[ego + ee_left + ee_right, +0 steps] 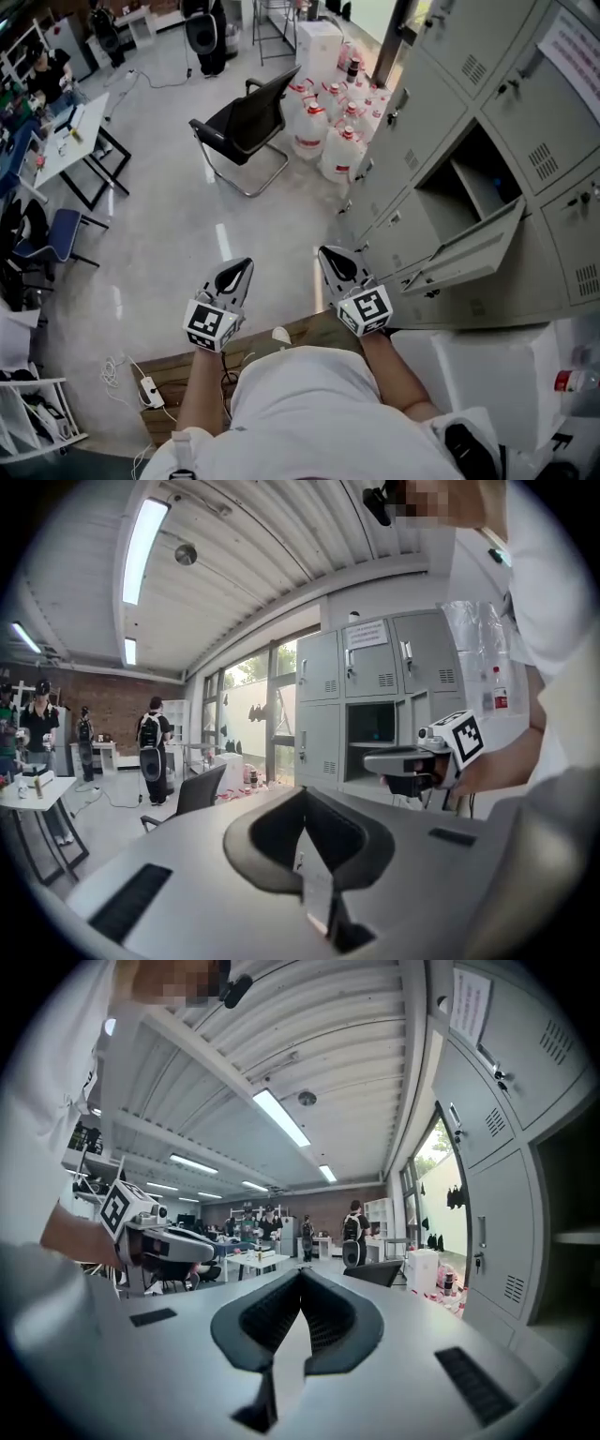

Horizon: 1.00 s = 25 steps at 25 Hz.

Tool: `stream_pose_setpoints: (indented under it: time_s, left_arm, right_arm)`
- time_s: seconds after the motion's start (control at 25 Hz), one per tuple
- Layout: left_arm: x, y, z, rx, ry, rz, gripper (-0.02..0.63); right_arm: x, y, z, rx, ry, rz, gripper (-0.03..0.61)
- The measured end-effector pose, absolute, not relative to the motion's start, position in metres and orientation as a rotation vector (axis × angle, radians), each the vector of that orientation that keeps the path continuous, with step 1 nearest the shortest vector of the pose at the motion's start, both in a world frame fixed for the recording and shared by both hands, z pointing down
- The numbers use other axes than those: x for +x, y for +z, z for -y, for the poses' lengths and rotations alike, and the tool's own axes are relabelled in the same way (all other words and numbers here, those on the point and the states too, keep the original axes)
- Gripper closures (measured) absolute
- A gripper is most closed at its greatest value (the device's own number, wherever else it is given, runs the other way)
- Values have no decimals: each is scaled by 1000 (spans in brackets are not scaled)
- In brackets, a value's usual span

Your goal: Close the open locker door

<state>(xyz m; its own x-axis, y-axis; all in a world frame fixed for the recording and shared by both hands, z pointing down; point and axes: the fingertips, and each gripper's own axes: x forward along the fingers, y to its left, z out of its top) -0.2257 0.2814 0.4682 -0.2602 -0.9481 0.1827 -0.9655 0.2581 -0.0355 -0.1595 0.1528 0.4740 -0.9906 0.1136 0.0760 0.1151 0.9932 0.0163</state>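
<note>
The locker door (473, 248) stands swung out from the locker bank's (441, 103) middle compartment. The approach seems in hand: left gripper (242, 267) and right gripper (330, 255), jaws pressed together and empty, hang short of it. Next, push its outer face.

Bright, even; ceiling tube lights (142, 550), window (246, 700) daylight; gripper views fisheye-warped, dark corners.

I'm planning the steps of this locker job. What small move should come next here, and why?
Probably swing the right hand-held gripper toward the open locker door, ready to push it shut. That door stands ajar at the person's right. The right hand-held gripper is the nearer one. It is shut, empty and not yet touching the door.
</note>
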Motion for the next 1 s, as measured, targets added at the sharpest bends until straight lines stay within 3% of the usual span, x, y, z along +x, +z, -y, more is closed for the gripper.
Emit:
stream_pose_setpoints:
  time_s: [0.44, 1.0]
  left_arm:
    - [-222, 488, -217, 2106, 202, 2136, 611]
    - [-108, 489, -84, 2458, 223, 1699, 611]
  right_arm:
    - [-126, 479, -122, 125, -35, 3054, 566]
    - [3, 497, -52, 514, 56, 2963, 566]
